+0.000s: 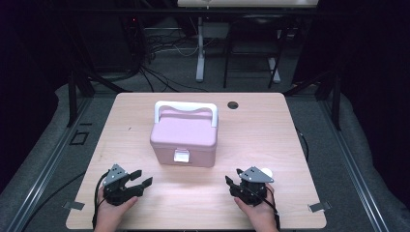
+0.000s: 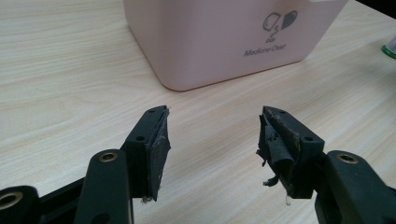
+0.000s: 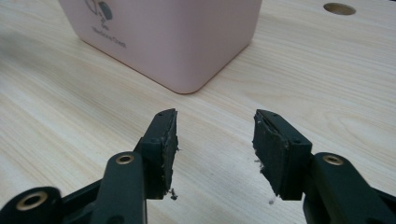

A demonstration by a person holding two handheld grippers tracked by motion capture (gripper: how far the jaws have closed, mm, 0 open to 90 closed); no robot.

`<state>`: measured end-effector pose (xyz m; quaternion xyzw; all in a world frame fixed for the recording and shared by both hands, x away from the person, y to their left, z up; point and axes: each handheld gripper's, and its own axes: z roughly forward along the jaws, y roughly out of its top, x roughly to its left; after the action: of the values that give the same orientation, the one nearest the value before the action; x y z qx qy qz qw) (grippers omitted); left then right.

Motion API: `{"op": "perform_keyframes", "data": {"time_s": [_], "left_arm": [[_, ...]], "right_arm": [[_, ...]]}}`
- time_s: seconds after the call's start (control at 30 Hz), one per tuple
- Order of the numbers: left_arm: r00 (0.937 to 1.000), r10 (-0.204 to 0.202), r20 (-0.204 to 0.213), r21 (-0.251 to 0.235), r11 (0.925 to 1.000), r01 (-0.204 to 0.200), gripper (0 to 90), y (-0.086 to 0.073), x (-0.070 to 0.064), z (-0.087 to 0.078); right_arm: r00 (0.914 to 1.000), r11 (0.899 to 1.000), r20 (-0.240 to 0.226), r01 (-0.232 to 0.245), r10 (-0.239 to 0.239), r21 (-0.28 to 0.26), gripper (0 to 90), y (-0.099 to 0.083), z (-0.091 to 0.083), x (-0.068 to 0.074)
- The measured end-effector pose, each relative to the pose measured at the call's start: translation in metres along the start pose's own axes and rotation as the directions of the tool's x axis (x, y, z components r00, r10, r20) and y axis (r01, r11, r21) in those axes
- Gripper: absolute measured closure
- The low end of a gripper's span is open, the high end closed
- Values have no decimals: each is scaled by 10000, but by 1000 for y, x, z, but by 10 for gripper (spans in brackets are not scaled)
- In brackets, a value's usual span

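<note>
A pink medicine chest (image 1: pixel 183 135) with a white handle (image 1: pixel 186 107) and a white front latch (image 1: pixel 182 155) stands shut in the middle of the wooden table (image 1: pixel 256 130). My left gripper (image 1: pixel 141 178) rests near the front left, open, nothing between its jaws. In the left gripper view the chest (image 2: pixel 224 37) is just ahead of the open left gripper (image 2: pixel 214 126), its front corner facing me. My right gripper (image 1: pixel 233 177) sits at the front right, also open and empty. The right gripper view shows the right gripper (image 3: pixel 215 128) facing the chest's other front corner (image 3: pixel 173 37).
A round cable hole (image 1: pixel 233 105) is in the table's far edge, right of the chest. A small white object (image 1: pixel 267 171) lies beside the right gripper. A green-rimmed item (image 2: pixel 389 50) peeks in at the left gripper view's right edge. Metal clips (image 1: pixel 319 207) mark the front corners.
</note>
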<state>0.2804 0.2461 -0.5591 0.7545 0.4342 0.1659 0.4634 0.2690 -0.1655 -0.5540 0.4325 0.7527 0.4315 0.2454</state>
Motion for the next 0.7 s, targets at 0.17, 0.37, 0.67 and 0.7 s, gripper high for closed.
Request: {"op": "perform_keyframes", "data": {"time_s": [0.17, 0.37, 0.67, 0.7], "left_arm": [[9995, -106, 281, -309, 9995, 115, 477, 2, -2, 1], [9996, -182, 200, -277, 9994, 187, 498, 2, -1, 0], [9983, -581, 93, -416, 9974, 584, 536, 3, 5, 1], [9983, -581, 93, -416, 9974, 584, 531, 3, 5, 1]], "right_arm": [[9993, 9996, 293, 209, -215, 210, 489, 0, 0, -1], [9991, 9991, 269, 330, -337, 272, 505, 1, -1, 1], [9997, 9997, 240, 106, -112, 216, 553, -1, -6, -3], [9997, 9997, 240, 106, -112, 216, 553, -1, -6, -3]]}}
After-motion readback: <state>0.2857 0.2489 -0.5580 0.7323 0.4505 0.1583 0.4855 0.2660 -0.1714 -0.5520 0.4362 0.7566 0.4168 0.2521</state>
